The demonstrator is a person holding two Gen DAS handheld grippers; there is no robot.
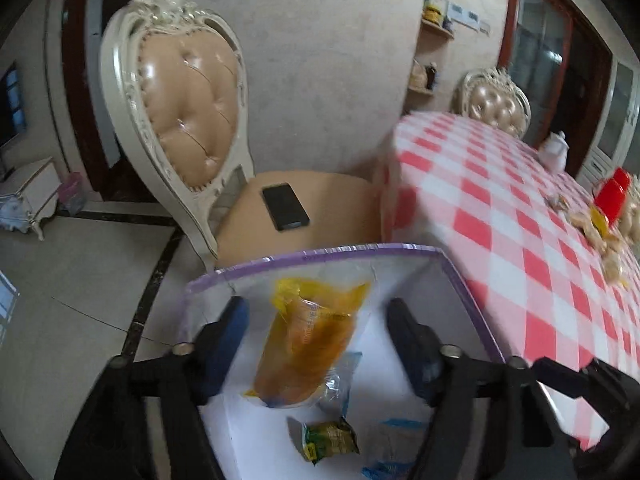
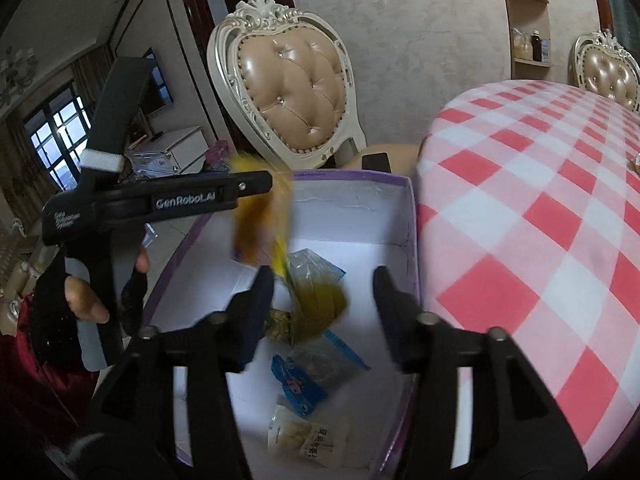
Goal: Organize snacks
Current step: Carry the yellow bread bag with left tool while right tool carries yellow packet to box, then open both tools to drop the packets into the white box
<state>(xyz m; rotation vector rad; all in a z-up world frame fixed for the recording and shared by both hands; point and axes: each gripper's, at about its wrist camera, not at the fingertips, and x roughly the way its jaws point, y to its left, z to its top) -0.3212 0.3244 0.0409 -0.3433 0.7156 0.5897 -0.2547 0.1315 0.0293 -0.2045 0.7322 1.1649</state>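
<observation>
Both claws released over white purple-rimmed box (image 2: pixel 404 216); left claw (image 1: pixel 316 344) and right claw (image 2: pixel 320 308) grip nothing; yellow snack packet (image 1: pixel 308 344) blurred above box floor; left tool reads "GenRobot.AI" (image 2: pixel 184 202); checked surface (image 2: pixel 540 208) right.

Dim daylight, motion blur, fisheye-warped dark edges

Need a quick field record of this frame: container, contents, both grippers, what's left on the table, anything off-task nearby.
container: white box with purple rim, beside the table edge
contents: blue packet, pale packet, green packet, clear packet under the yellow ones
in motion: yellow snack packet between left gripper fingers, blurred, not pressed; second yellow packet below right gripper
left gripper: open
right gripper: open
table: red-checked cloth, more snacks at far right
off-task: phone on chair seat
</observation>
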